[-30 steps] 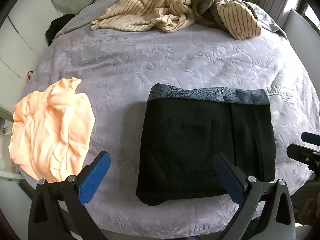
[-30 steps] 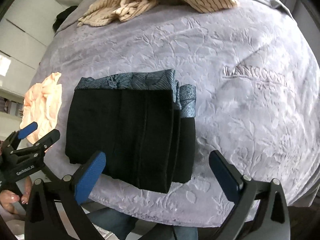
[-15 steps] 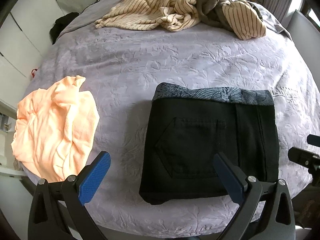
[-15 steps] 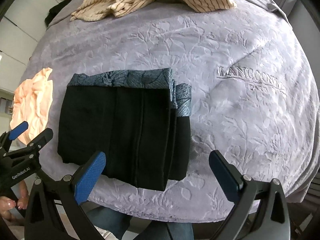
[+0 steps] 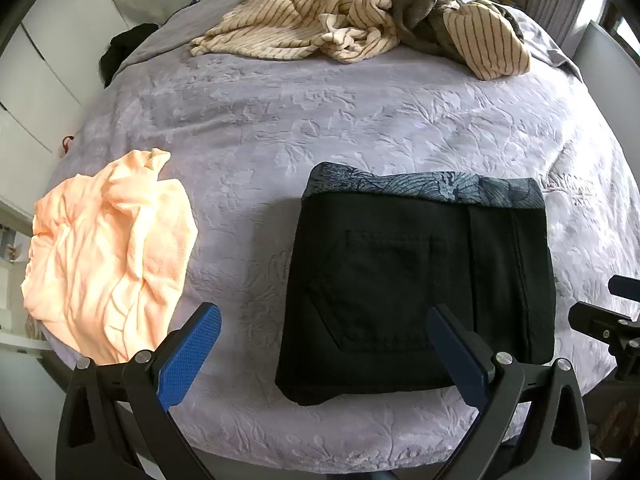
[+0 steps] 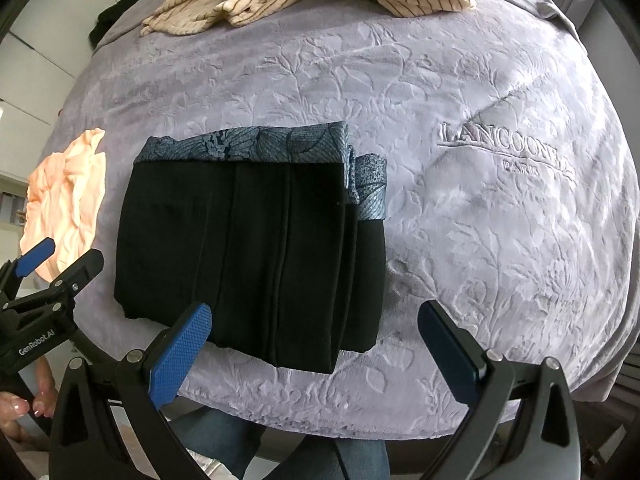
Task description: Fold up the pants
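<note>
Black pants (image 5: 416, 284) — folded flat on lilac bedspread (image 5: 320, 120), near its front edge | left gripper (image 5: 320, 354) — fingers wide, empty | right gripper (image 6: 316, 350) — fingers wide, empty | peach garment (image 5: 108, 256) left of pants | striped clothes (image 5: 360, 28) well beyond pants

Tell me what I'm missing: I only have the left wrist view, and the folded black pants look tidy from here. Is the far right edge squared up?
Observer: Not quite. In the right wrist view the black pants show stepped layers at the right edge, with a patterned blue strip sticking out past the top layer.
Operator: Is anything gripping them?
Observer: No. The right gripper is open and empty, hovering at the near edge of the bed.
Operator: Anything on the blanket right of the pants?
Observer: Only the purple blanket itself, with an embossed LANCOONE PARIS logo.
</note>
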Motion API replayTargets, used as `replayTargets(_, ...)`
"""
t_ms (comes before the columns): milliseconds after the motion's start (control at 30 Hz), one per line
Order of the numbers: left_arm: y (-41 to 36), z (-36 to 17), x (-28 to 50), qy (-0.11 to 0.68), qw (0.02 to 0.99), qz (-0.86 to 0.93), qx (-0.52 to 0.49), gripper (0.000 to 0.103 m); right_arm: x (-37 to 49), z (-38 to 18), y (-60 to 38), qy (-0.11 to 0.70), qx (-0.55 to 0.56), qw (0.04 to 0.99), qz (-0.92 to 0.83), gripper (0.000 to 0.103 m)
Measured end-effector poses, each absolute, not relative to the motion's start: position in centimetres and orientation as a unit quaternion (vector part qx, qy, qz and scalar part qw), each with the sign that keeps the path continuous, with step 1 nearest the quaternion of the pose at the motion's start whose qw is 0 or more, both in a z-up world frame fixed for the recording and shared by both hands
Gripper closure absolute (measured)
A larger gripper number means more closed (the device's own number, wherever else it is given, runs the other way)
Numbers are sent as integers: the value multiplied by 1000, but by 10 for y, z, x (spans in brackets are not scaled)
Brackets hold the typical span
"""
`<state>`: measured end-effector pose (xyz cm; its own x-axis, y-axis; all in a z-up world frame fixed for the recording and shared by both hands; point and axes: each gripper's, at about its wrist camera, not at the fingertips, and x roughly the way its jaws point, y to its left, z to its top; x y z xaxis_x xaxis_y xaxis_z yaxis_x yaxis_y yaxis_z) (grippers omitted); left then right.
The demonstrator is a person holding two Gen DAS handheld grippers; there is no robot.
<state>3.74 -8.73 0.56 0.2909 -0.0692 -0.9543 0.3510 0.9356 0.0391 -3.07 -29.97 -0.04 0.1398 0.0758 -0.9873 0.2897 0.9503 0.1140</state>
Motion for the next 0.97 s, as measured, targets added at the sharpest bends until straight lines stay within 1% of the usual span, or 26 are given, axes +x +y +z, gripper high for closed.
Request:
replayTargets(733,-91,6,31,584,790,-137,127,0,-40,2,-298,647,145,744,-81,0)
replayTargets(967,-93,11,27,573,796,-153,120,0,-40,2,-296,647,146,744,-84,0)
